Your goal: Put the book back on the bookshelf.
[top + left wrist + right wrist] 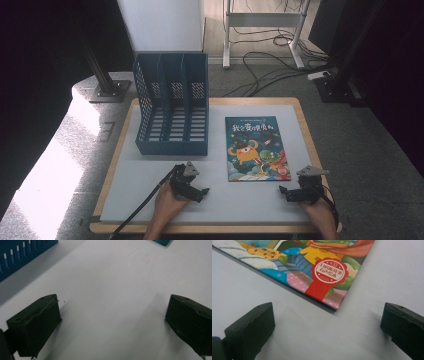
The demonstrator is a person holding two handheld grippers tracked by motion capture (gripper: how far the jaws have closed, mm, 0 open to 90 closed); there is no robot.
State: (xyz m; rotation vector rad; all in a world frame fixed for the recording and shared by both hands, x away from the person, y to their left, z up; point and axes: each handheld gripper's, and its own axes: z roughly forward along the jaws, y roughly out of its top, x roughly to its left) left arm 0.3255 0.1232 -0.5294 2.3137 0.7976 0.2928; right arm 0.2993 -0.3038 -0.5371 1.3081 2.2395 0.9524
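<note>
Only legible print sits on the flat colourful picture book with the teal cover (257, 148): large white Chinese title characters across its top, too small to read for certain, and a red scalloped seal (329, 272) at its corner carrying white Chinese characters, seen upside down.

A glossy, smooth paper cover is being shown by the picture book (257, 148), with light being caught on its printed red seal (329, 272). A matt, pale grey sheet is being seen over the counter (165, 190), edged by a rim of light wood (305, 120). The blue file rack (172, 105) is being presented as perforated moulded plastic. A dull, slightly rough black finish is being displayed by the pads (37, 325) of the left claw (192, 186).
</note>
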